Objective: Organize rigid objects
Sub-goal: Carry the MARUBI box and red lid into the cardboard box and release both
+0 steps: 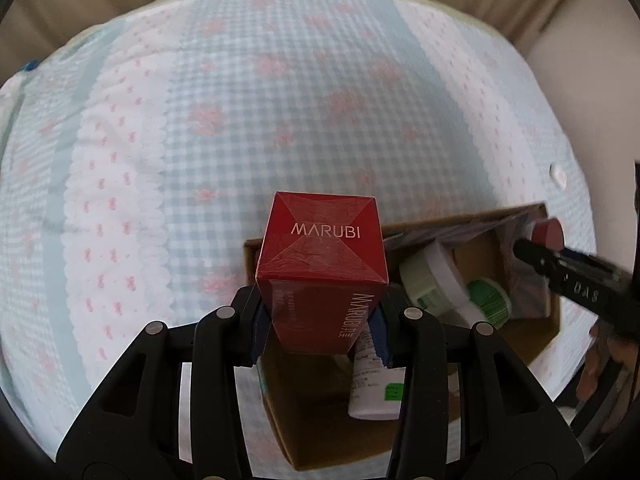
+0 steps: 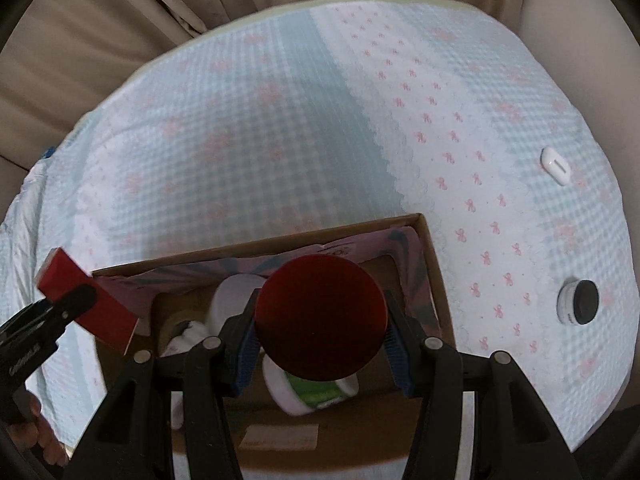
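Your left gripper (image 1: pixel 320 316) clamps the red box (image 1: pixel 322 248) and your right gripper (image 2: pixel 322 344) the red jar (image 2: pixel 321 318), both above the cardboard box (image 2: pixel 434 264), crowded with tubs (image 1: pixel 430 280). A black-lidded jar (image 2: pixel 578 302) lies apart on the bed (image 2: pixel 280 140).

Red box (image 1: pixel 322 252); red jar (image 2: pixel 321 318); blue-gingham cloth (image 1: pixel 240 128).

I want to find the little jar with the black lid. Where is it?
The little jar shows in the right wrist view, lying on the patterned cloth at the far right, outside the cardboard box, below the small white case.
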`<action>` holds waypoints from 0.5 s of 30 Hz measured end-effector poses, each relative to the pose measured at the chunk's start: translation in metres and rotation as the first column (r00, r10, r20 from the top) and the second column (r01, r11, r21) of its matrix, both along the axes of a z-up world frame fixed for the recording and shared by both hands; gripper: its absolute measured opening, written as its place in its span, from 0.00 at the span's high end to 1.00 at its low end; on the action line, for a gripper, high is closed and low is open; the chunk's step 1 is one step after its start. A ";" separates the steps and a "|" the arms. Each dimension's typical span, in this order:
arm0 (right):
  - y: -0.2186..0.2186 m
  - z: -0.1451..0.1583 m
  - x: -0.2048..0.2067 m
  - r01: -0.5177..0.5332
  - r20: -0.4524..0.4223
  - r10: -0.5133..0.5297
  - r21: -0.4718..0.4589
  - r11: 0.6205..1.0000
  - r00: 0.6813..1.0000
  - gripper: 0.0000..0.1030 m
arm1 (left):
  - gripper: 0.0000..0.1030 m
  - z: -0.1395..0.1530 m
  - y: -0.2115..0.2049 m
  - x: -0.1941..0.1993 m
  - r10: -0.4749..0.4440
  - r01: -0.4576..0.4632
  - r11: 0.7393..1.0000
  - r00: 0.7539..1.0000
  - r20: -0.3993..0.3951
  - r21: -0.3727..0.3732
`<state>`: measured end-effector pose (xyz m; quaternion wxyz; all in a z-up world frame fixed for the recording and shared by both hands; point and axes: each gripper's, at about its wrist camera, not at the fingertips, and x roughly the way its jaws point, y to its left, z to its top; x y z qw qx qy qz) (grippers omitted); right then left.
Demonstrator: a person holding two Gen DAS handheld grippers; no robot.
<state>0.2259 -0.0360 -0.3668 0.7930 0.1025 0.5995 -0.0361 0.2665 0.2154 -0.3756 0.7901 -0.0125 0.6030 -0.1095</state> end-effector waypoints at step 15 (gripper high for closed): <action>0.007 -0.034 0.019 -0.088 -0.061 0.088 -0.002 0.996 0.994 0.12 | 0.01 -0.007 -0.020 -0.008 -0.133 0.133 0.991 0.991 0.006 0.027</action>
